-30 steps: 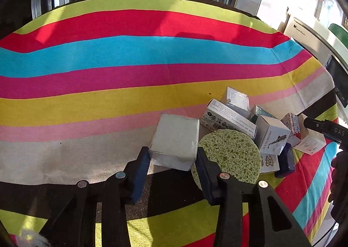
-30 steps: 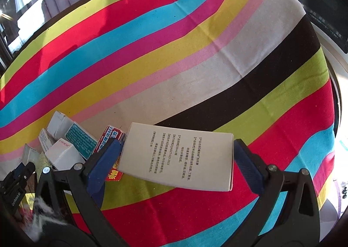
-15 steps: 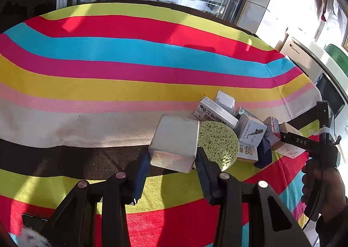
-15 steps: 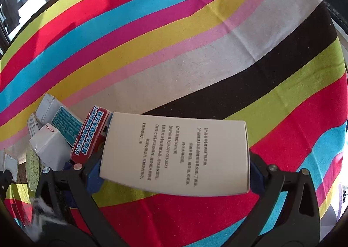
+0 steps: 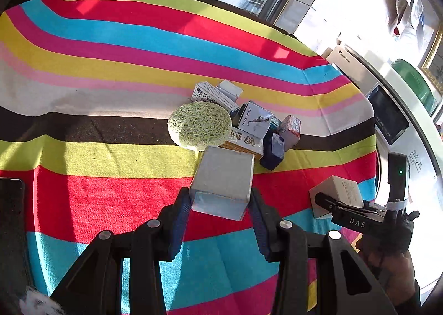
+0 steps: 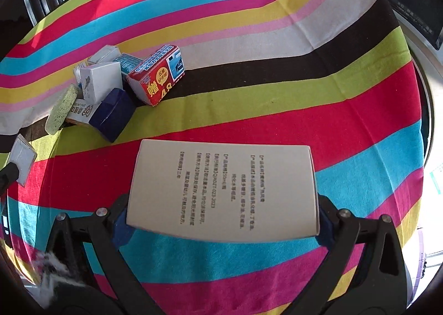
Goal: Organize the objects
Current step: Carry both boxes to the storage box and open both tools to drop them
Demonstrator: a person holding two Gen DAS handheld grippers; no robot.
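Your left gripper (image 5: 220, 204) pinching a grey box (image 5: 223, 182) above the striped cloth (image 5: 110, 176), your right gripper (image 6: 221, 220) clamping a printed white box (image 6: 224, 190), green sponge (image 5: 200, 125) leaning on the box pile (image 5: 254, 123)

"DAS" stands in pale letters on the right tool (image 5: 357, 220), seen from the left wrist camera. Just right of the green sponge (image 5: 200, 125), a white box (image 5: 254, 120) reads "MUSIC". Further right of the sponge, a red box (image 6: 156, 79) shows a large "48".
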